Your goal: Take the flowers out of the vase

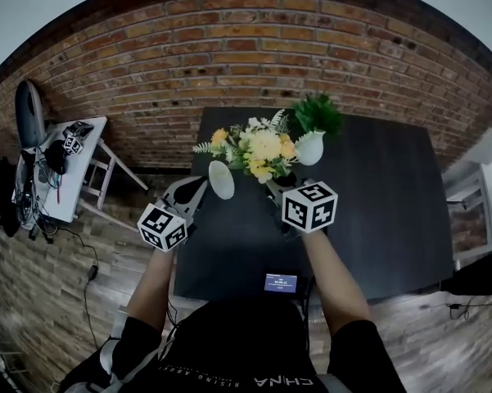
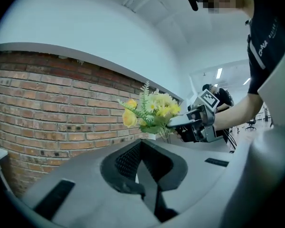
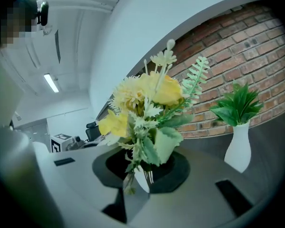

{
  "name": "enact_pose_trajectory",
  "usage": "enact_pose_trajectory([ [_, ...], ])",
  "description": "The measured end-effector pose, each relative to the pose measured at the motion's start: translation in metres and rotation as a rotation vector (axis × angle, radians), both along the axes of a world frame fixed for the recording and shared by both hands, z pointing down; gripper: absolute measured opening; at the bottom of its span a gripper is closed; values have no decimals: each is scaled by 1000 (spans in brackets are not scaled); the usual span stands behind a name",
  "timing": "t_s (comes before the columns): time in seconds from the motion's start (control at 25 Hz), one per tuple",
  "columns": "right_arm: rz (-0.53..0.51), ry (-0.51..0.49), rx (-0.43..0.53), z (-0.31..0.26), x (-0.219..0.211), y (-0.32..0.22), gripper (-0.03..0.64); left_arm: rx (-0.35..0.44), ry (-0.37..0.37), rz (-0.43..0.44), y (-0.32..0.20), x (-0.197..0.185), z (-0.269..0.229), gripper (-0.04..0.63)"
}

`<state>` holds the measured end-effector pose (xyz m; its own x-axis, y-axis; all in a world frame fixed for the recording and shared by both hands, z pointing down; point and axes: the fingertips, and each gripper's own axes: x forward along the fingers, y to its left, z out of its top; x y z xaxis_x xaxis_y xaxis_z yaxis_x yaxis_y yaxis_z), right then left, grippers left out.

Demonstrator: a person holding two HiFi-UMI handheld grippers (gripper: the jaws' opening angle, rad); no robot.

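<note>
Left tongs (image 2: 143, 163): clenched, jaws together, nothing seen gripped between them. In the head view they sit at 7 o'clock of the flowers, tip toward the vase.
Right tongs (image 3: 147, 170): grasping the flowers (image 1: 262, 150) low on the stems. The blooms stand up between the jaws in the right gripper view.
Flowers: yellow and cream blooms with pale green fern sprigs. They are out of the vase and carried by the right tongs, with the blooms at 11 o'clock of the right marker cube in the head view.
Stem base: a small white piece with dark stripes shows between the right jaws; what it is cannot be told.
Vase (image 1: 221, 178): white, on the worktop (image 1: 376, 211), at 8 o'clock of the blooms and just off the left tongs' tip. Contact with the tongs cannot be told.
Second vase (image 1: 309, 147): white, upright, holding a green plant (image 1: 318, 115), at 3 o'clock of the flowers and close beside them.
Worktop: dark, set against a brick wall (image 1: 229, 47) at 12 o'clock.
Screen (image 1: 280, 282): small, lit, at the worktop's 6 o'clock edge.
</note>
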<state>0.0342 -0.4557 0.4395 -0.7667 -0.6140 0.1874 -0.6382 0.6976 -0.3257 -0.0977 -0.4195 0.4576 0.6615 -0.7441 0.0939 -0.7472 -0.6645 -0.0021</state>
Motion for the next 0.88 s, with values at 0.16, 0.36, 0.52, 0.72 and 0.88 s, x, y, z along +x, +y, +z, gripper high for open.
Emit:
enact_pose_trajectory([
  [0.16,22,18,-85,20,3,-2,78,27,8,49,8,12,-5,3],
  [0.36,54,28,-209,59,15,-7,78,6,14,91,16,35,9,2],
  [0.52,84,33,-317,97,22,-11,78,-33,4,121,21,56,29,3],
  [0.72,116,18,-446,148,34,-15,78,-69,7,145,24,79,45,3],
  [0.88,164,11,-532,183,47,-20,78,-91,2,151,23,89,56,3],
])
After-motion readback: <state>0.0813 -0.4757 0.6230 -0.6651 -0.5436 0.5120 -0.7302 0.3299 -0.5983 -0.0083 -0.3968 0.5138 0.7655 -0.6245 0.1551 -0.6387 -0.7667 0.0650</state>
